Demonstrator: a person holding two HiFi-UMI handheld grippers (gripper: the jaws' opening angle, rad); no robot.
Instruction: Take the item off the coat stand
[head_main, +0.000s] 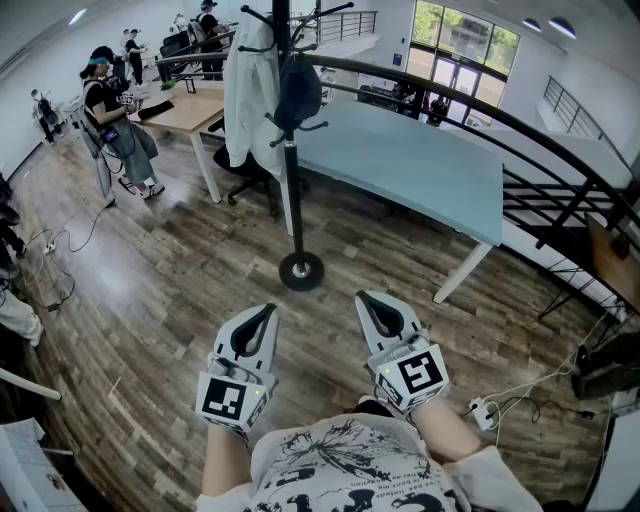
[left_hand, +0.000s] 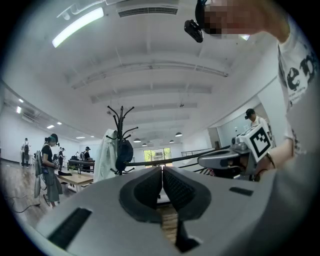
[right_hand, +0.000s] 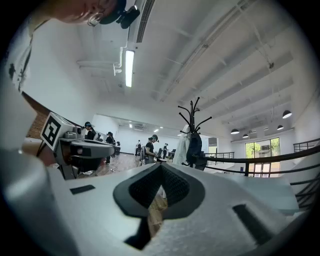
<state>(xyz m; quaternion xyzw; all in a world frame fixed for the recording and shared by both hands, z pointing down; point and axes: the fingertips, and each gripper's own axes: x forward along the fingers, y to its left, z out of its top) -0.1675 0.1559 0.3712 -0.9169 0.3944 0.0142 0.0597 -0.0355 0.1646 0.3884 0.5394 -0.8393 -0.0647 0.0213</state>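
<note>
White coat (head_main: 245, 95) & dark item (head_main: 299, 92) hung on coat stand (head_main: 289, 180), well ahead. Left gripper (head_main: 266, 312) & right gripper (head_main: 366, 299) were pressed together, empty. Approach step, prob.; next: get closer, spread jaws.

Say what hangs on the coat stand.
A white coat and a dark bag hang on the stand. The coat hides anything behind it.
</note>
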